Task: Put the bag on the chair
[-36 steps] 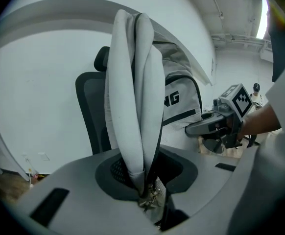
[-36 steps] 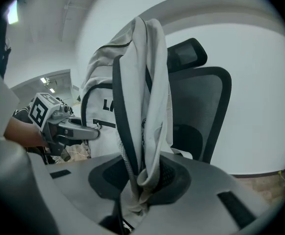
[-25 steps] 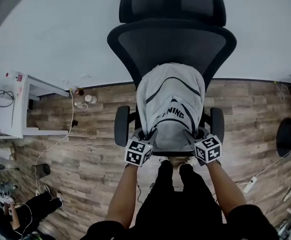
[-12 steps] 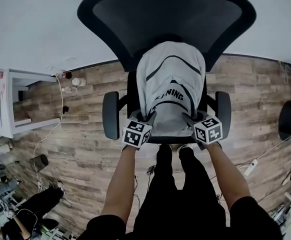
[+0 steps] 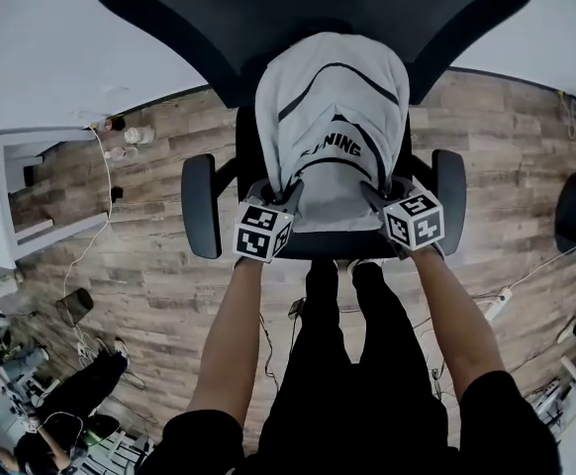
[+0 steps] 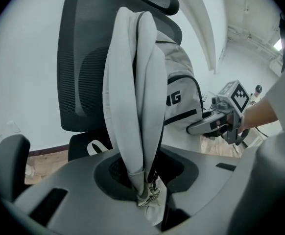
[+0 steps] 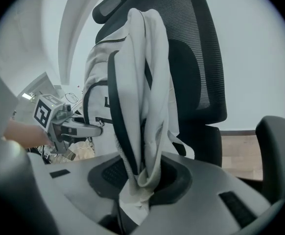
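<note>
While pinching light grey fabric backpack [image 5: 333, 107] by straps [image 6: 132, 106] mid-frame, left tongs [image 5: 286, 198] easing apart, right tongs [image 5: 375, 194] clamped: drawn nearer black mesh office chair [image 5: 199, 221], almost seated.

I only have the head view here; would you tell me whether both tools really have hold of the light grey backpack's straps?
Observer: Yes for the left tool: a padded light grey shoulder strap is pinched between its jaws, which are opening slightly.
Operator: Thank you, and the right one?
Observer: The right tool is clamped on the other grey strap with black edging, which bunches up at the jaws.
Operator: Is anything else caught in there?
Observer: A small metal buckle sits at the left tool's jaws, at the strap's lower end.
</note>
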Tool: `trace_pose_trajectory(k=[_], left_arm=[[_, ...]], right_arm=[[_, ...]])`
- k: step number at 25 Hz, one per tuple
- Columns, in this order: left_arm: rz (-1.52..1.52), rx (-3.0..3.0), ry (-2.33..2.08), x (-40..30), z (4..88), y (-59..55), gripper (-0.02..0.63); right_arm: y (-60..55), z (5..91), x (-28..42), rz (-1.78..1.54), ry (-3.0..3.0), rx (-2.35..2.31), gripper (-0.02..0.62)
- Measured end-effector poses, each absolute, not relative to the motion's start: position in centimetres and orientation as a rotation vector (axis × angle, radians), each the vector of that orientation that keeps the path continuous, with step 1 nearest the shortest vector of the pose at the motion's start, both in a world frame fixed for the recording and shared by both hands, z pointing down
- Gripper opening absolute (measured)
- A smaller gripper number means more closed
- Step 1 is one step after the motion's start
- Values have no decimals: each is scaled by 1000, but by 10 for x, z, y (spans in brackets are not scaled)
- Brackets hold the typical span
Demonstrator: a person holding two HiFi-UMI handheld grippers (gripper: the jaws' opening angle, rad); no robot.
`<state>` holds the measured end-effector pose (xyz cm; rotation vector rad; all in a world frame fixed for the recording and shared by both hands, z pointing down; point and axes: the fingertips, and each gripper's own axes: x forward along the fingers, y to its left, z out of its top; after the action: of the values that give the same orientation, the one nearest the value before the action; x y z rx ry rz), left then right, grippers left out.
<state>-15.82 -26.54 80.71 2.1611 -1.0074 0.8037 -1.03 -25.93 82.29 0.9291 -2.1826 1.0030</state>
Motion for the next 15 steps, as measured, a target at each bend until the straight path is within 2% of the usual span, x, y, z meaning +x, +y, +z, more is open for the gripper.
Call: trace_pose_trajectory(k=[8, 13, 15], left_arm=[[773, 2180, -1061, -163, 811, -262, 155], [787, 2161, -1110, -165, 813, -262, 248], [784, 2148, -1150, -170, 812, -261, 304]], right_arm=[[-257, 827, -10, 945, -2212, 999, 166], [-255, 831, -4, 897, -2155, 1063, 280], [-253, 832, 1, 878, -2120, 1128, 324]])
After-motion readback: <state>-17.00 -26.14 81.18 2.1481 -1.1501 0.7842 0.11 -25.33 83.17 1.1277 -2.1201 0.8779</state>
